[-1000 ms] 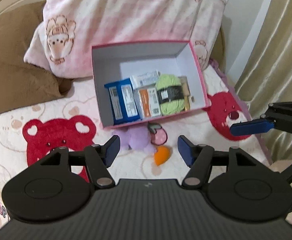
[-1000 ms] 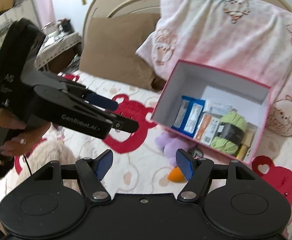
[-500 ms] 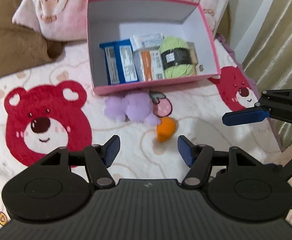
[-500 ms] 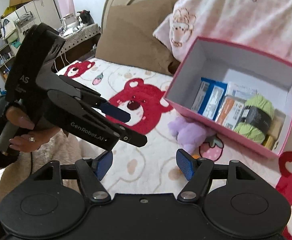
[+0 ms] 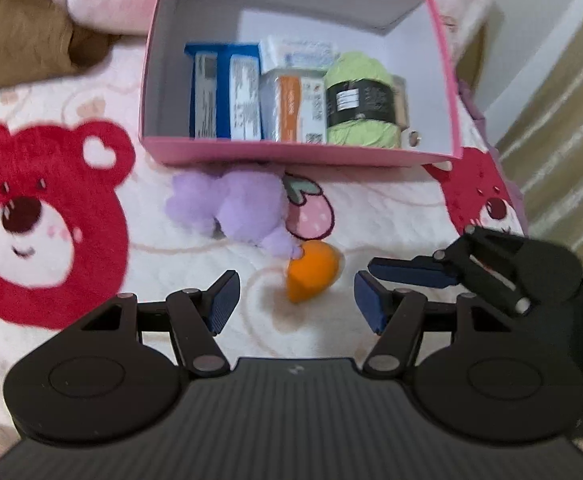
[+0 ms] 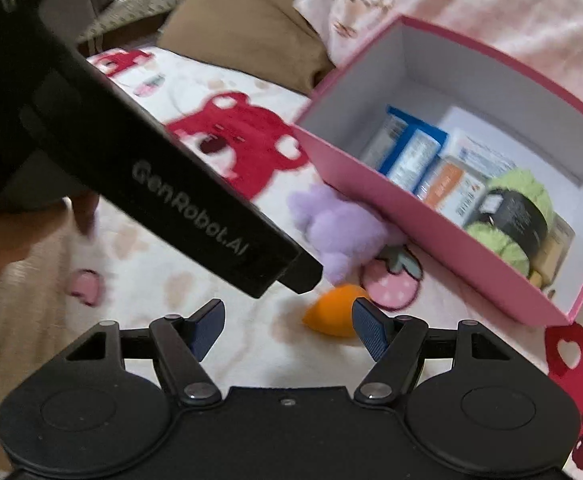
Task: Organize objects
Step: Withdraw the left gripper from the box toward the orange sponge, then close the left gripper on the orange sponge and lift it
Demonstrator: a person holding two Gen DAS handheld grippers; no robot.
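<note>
The orange sponge (image 5: 312, 270) lies on the bear-print blanket (image 5: 91, 264), loose, outside the pink box (image 5: 291, 151) and touching the purple plush (image 5: 231, 204) at its far tip. From the left gripper (image 5: 296, 300) it sits straight ahead, just beyond the fingertips and roughly centred on the gap; its long axis runs away from that gripper and slightly to the left, pointed end nearer the plush. From the right gripper (image 6: 287, 330) it also lies just ahead but off toward the right finger, its axis slanting across the gap. Both grippers stand open with nothing between their pads. Judging by the centring, the left one seems better lined up for a grasp across the sponge's short width, while the right one would need to shift rightward first. The box behind already holds a blue packet (image 5: 223, 96), an orange-and-white packet (image 5: 291, 108) and a green yarn ball (image 5: 361, 100), leaving free floor at its back
</note>
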